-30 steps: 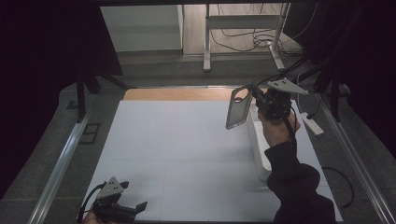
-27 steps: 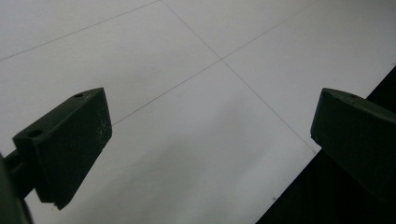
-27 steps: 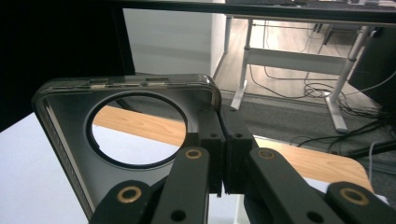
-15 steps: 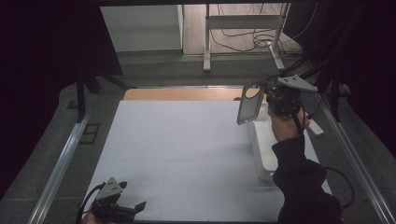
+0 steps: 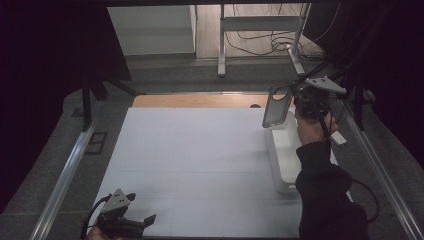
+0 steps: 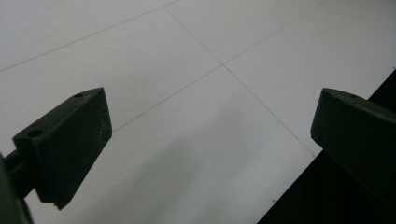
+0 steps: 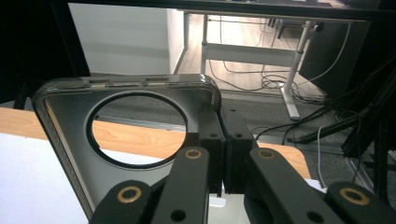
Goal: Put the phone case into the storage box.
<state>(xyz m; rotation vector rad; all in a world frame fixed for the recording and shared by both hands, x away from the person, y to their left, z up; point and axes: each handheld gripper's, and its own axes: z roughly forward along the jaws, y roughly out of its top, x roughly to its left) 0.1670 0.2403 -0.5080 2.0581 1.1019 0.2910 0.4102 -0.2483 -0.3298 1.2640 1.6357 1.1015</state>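
I am holding a phone case (image 7: 126, 140), a grey shell with a clear rim and a big round hole through its back, up in the air over the far right part of the table. It is standing on edge, and in the high view the phone case (image 5: 276, 106) is hanging just above the far end of a white rectangular tray (image 5: 286, 150), not touching it. My right gripper (image 7: 223, 154) is pinching one side edge of the case, the jaws pressed together on the wall with almost no gap between them. In the high view my right gripper (image 5: 311, 97) is sitting just beside the case, my hand under it and my dark sleeve (image 5: 322, 200) running back toward the near edge. Through the round hole I am seeing the wooden strip (image 7: 140, 137) at the far edge of the white table sheet (image 5: 200, 160). My left gripper (image 5: 125, 222) is resting low at the near left corner, well apart from the case. Its jaws are standing wide open with nothing between them, only the white sheet (image 6: 196, 121) below
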